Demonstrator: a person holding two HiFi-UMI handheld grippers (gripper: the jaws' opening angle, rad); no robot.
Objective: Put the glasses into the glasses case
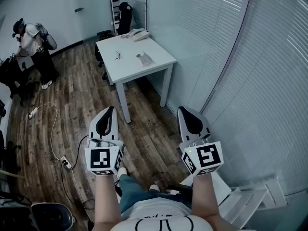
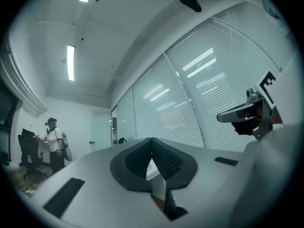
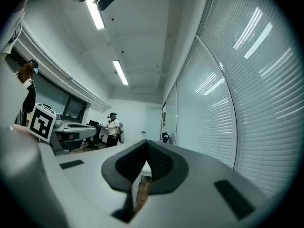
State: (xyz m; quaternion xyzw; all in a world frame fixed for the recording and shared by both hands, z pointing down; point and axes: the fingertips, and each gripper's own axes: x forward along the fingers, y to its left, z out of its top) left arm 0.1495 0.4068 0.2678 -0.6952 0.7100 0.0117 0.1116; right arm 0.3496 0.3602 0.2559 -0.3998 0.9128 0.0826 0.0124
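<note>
While the task is judged not yet begun, the white rectangular table [image 1: 131, 67] is seen in the head view at twelve o'clock, well apart from both grippers. On it the thin dark-framed glasses [image 1: 118, 56] lie at nine o'clock of the pale grey glasses case [image 1: 144, 59]. The left gripper [image 1: 109, 111] and right gripper [image 1: 185, 113] are held out empty.

In the left gripper view, the jaws are seen closed together on nothing.

In the right gripper view, the same is shown.

An approach to the table is called for next. No brand or writing can be read; only square black-and-white markers are shown.
</note>
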